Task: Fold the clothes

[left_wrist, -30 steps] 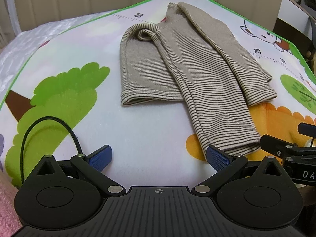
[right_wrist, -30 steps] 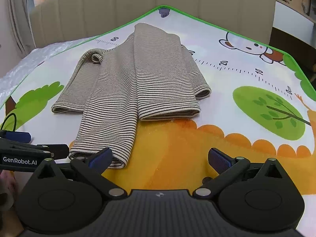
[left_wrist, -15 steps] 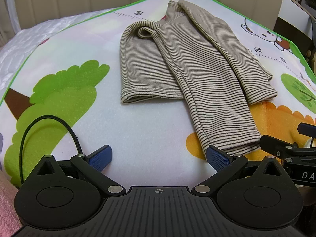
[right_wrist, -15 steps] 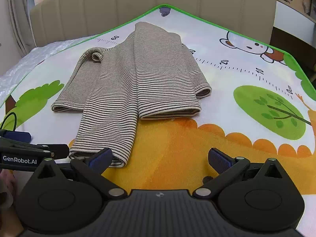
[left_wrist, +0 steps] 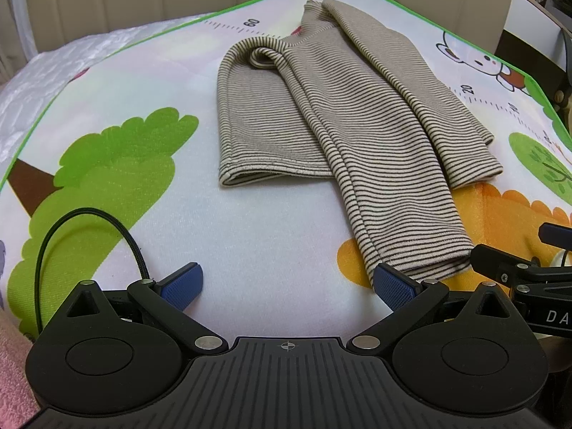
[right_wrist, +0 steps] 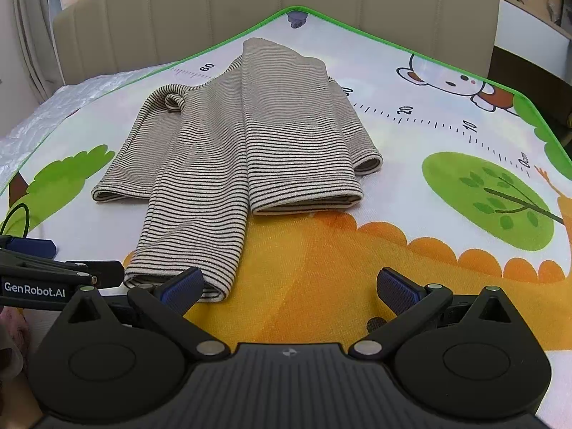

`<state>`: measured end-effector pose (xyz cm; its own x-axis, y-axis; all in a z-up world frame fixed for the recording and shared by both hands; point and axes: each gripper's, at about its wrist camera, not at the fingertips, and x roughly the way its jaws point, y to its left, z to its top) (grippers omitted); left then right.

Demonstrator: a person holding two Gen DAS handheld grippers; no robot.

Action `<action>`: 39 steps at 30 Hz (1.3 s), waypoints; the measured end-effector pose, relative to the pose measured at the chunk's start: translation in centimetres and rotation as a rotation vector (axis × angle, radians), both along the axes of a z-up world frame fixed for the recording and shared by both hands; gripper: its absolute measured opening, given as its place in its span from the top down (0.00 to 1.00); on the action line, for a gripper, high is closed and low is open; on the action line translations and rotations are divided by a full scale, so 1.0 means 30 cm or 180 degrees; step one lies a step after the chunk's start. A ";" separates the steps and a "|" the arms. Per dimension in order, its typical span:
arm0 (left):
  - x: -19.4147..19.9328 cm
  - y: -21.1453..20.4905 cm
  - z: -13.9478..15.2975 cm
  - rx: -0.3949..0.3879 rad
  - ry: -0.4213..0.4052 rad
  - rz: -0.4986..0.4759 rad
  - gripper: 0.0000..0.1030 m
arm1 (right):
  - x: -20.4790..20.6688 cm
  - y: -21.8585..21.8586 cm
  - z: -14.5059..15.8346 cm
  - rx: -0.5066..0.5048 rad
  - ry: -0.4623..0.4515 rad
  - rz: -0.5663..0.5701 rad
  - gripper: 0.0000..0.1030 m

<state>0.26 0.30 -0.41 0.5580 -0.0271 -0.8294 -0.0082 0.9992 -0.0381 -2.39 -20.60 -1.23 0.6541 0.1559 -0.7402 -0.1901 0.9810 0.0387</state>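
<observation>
A beige striped garment (left_wrist: 343,125) lies partly folded on the printed play mat (left_wrist: 143,164); it also shows in the right wrist view (right_wrist: 232,150). One long striped part reaches toward me, and its cuff end (left_wrist: 425,261) lies near both grippers. My left gripper (left_wrist: 287,287) is open and empty, its right fingertip (left_wrist: 391,287) beside that cuff. My right gripper (right_wrist: 289,287) is open and empty, its left fingertip (right_wrist: 180,287) at the cuff edge (right_wrist: 178,275). Neither holds cloth.
The mat lies on a bed with a beige padded headboard (right_wrist: 286,7) behind. White bedding (left_wrist: 43,75) shows at the left. A black cable (left_wrist: 85,214) loops by my left gripper. Each gripper appears at the edge of the other's view (left_wrist: 529,275) (right_wrist: 43,279).
Both grippers have crept slightly forward toward the garment's near cuff. The garment has not moved, and both stay open.
</observation>
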 end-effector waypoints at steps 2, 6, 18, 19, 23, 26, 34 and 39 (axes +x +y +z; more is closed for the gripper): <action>-0.001 0.000 0.000 0.0000 0.0000 0.0000 0.00 | 0.001 0.000 0.000 0.0001 0.0001 0.0000 0.00; -0.002 0.000 0.000 0.0002 -0.0002 0.0000 0.00 | 0.001 0.000 0.001 0.0003 -0.0006 -0.0001 0.00; 0.120 0.076 0.116 -0.0106 -0.0360 0.0085 0.00 | 0.044 -0.043 0.055 0.0240 -0.0170 -0.0057 0.00; 0.153 0.087 0.138 -0.0028 -0.0487 0.0101 0.00 | 0.057 -0.057 0.069 0.0298 -0.0227 -0.0113 0.00; 0.278 0.136 0.184 0.0243 -0.0867 0.0374 0.00 | 0.139 -0.114 0.118 0.0410 -0.0523 -0.0314 0.00; 0.354 0.176 0.172 0.0249 -0.0880 0.0701 0.00 | 0.226 -0.144 0.126 0.0358 -0.0657 -0.0461 0.00; 0.436 0.206 -0.018 -0.0396 0.0074 0.0584 0.00 | 0.536 -0.097 0.009 0.0534 -0.0412 -0.0388 0.00; 0.440 0.180 -0.046 -0.0270 0.0170 0.0361 0.00 | 0.671 -0.093 -0.103 0.0748 0.0101 -0.0524 0.00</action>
<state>13.46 5.69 -1.81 0.5167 -0.0376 -0.8554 -0.1250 0.9850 -0.1189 17.75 -23.40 -4.32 0.6618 0.2194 -0.7168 -0.0242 0.9620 0.2721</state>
